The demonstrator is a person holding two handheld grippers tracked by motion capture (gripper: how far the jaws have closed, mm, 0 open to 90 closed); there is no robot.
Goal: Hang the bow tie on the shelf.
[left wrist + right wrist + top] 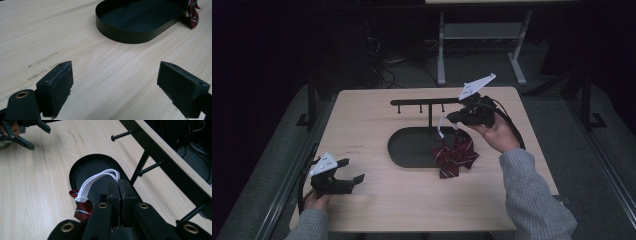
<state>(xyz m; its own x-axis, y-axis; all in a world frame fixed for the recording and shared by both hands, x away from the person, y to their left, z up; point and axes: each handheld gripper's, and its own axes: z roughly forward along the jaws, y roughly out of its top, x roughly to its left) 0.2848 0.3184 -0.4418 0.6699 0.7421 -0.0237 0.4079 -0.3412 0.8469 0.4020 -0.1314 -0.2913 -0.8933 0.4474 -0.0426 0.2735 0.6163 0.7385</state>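
Observation:
A dark red striped bow tie [455, 156] hangs over the right rim of the black oval tray [394, 150], partly lifted by its white elastic strap [443, 125]. My right gripper [451, 118] is shut on that strap [96, 180], just in front of the black peg rack [422, 102]. In the right gripper view the jaws press together with the strap looping out from between them and the bow tie [81, 210] dangling below. My left gripper [352, 171] rests open near the table's front left corner, its jaws [115, 85] wide apart over bare wood.
The rack's bar [162, 152] carries several short pegs [122, 135] and stands on a post rising from the tray [125, 35]. Light wooden tabletop surrounds the tray. Dark floor, cables and another table's legs lie beyond the far edge.

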